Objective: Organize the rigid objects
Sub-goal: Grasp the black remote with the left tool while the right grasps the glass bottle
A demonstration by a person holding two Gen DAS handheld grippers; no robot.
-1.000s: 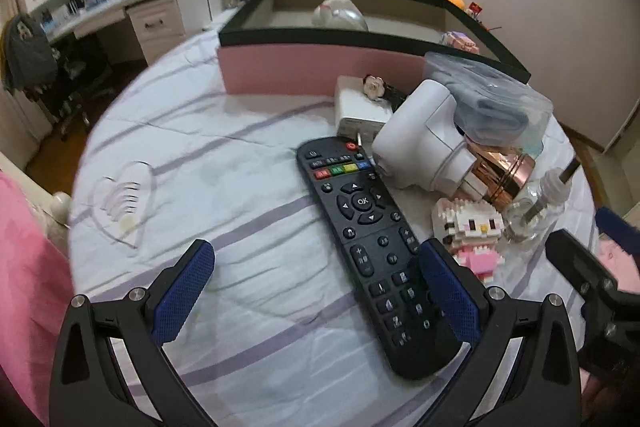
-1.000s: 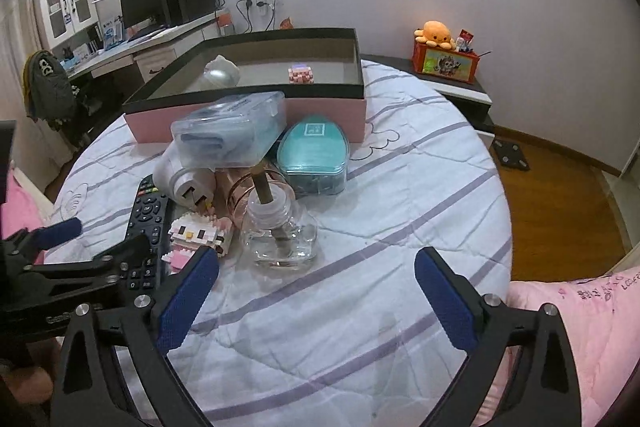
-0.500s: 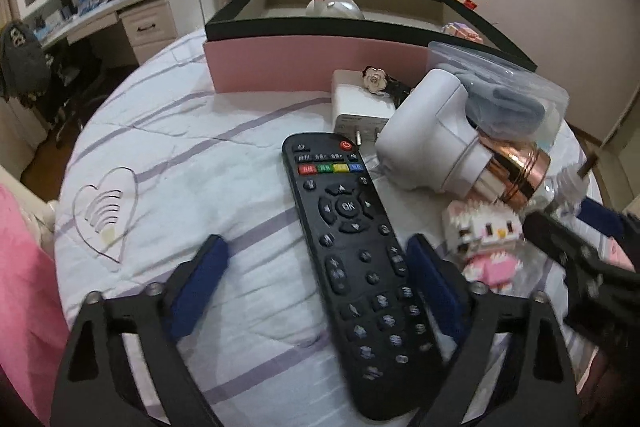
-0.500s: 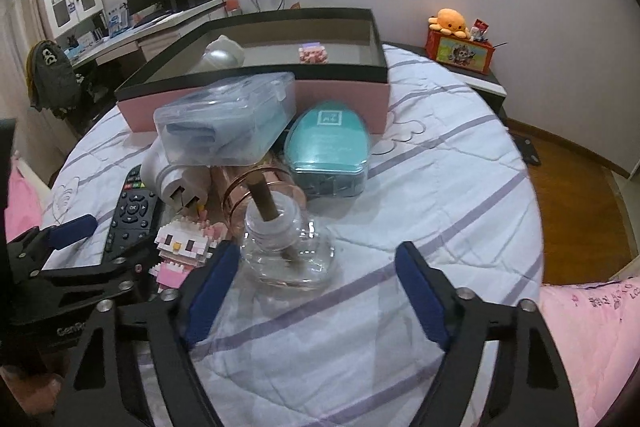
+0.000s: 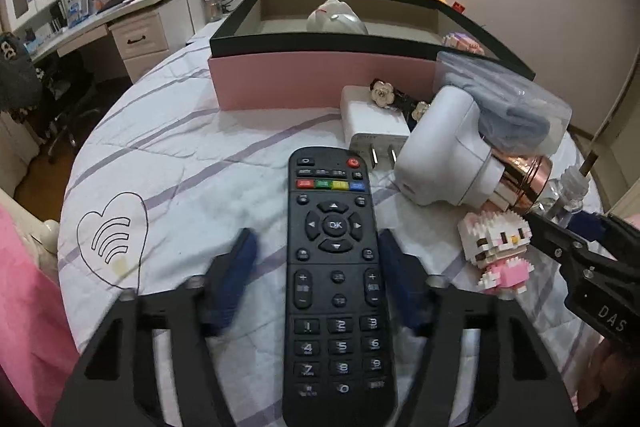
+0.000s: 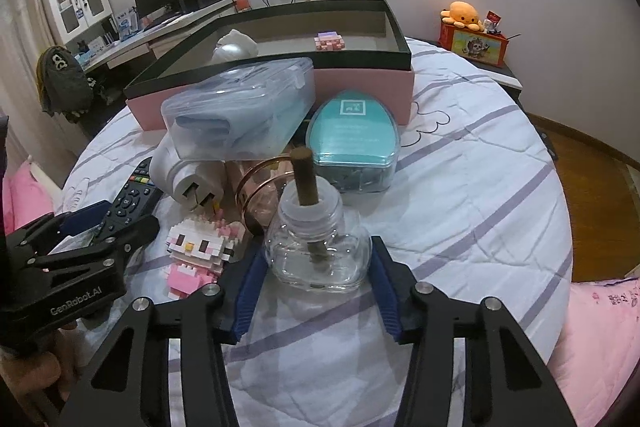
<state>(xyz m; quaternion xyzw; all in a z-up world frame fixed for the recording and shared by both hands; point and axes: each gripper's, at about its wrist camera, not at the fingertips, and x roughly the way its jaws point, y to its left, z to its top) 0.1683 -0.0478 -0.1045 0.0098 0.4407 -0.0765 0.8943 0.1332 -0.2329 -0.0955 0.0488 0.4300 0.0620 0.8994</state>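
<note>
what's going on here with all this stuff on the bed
A person holds a gripper in each hand over a cluttered bedspread. The left gripper is closing around a black remote, which lies between its pads. The right gripper is closing around a clear glass bottle with a brown wick. Both things lie on the bedspread, not yet lifted. Behind them sits an open pink box that already holds a couple of small items.
</note>
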